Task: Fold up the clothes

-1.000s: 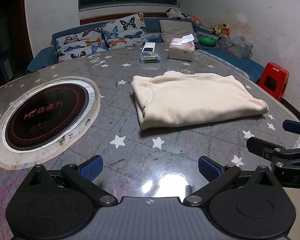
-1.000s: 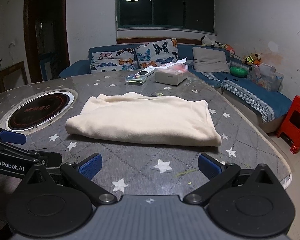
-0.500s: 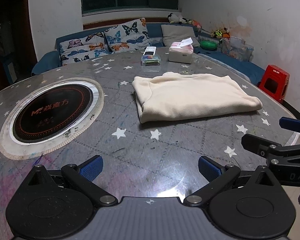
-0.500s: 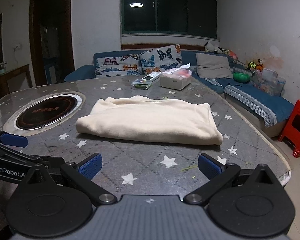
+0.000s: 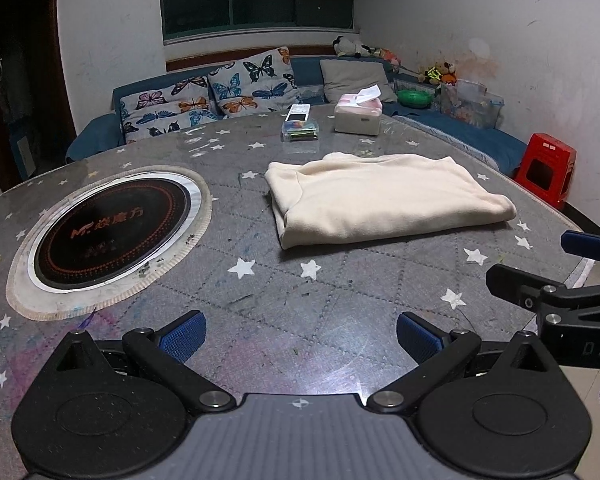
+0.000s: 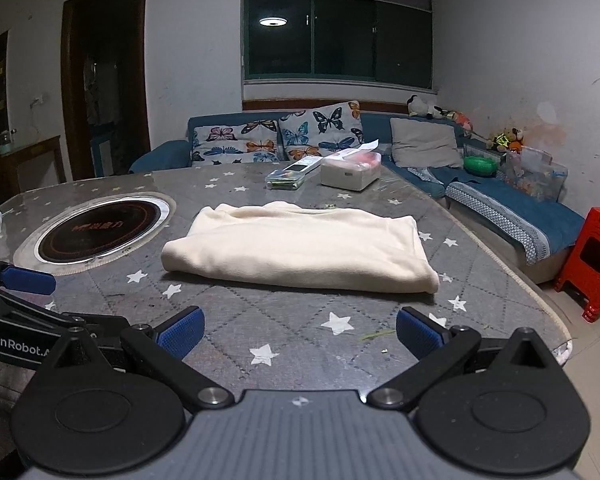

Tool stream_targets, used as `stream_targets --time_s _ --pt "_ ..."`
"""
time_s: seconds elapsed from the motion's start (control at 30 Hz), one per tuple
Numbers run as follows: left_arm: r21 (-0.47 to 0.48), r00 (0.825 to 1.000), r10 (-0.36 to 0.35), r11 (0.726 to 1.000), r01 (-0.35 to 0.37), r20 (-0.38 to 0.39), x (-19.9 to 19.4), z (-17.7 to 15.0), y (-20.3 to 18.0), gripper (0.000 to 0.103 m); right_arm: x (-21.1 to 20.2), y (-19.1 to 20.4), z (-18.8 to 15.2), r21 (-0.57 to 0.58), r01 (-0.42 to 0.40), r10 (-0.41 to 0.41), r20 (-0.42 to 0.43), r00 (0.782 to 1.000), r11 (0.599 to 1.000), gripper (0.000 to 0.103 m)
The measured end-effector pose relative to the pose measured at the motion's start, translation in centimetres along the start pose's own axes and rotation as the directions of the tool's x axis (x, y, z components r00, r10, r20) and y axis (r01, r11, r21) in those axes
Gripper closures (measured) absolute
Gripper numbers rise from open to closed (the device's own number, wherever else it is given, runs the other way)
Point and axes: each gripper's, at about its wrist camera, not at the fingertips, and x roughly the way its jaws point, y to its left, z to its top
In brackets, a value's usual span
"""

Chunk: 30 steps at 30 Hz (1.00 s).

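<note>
Both tongs [image 5: 301, 338] [image 6: 299, 336] farther from folded garment [image 5: 384, 198]

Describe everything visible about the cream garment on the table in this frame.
The cream garment is soft, fleece-like fabric, folded into a thick, flat, roughly rectangular bundle with rounded folded edges and layers showing at its left end. It lies on the star-patterned table cover, to the right of the round cooktop and nearer than the tissue box. Only the table touches it; both the left tongs and right tongs are open, short of it.
</note>
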Motion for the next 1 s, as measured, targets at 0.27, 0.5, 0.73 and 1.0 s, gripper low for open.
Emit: stream_targets --time_s 0.27,0.5,0.73,1.0 --pt "0.002 1.000 -0.005 1.000 0.005 0.008 -0.3 -0.1 0.1 0.000 -0.6 0.3 0.1 -0.004 0.014 -0.014 0.013 1.000 1.000 0.000" --pt "0.001 1.000 -0.017 1.000 0.017 0.019 -0.5 -0.2 0.3 0.000 -1.1 0.5 0.4 -0.005 0.024 -0.024 0.025 0.999 1.000 0.000" --pt "0.007 0.999 -0.033 0.999 0.033 0.012 -0.1 -0.1 0.4 0.000 -1.2 0.6 0.5 0.004 0.037 -0.037 0.027 0.999 0.999 0.000" --pt "0.007 0.999 -0.038 0.999 0.038 -0.004 0.7 0.1 0.5 0.000 -0.4 0.3 0.4 0.013 0.040 -0.040 0.006 0.999 0.999 0.000"
